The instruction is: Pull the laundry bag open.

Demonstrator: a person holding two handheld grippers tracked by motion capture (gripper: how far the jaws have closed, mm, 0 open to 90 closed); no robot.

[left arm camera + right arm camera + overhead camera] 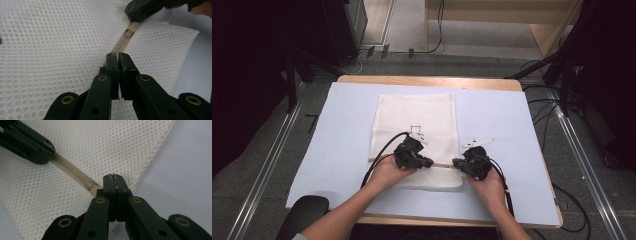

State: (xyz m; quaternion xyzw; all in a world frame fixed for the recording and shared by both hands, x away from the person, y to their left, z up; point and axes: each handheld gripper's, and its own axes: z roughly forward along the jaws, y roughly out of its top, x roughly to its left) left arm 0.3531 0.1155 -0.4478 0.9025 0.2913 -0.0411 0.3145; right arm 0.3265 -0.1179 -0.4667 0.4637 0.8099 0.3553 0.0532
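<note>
The white mesh bag [416, 135] lay flat on the table's blue mat [512, 150], near its middle. The left gripper [117, 56] was pinched on the bag's beige zipper [122, 41] at the near edge, and the right gripper [113, 178] clamped the zipper's right end.

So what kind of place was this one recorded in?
Probably a lab or recording studio: a table under a pale blue sheet, floor rails, loose cables and dark stands around a white mesh bag.

no readable text, label, brand or number, white mesh bag [417, 120] plain apart from a small dark outline mark near its middle, too small to make out, tan zipper [122, 41] unmarked
</note>
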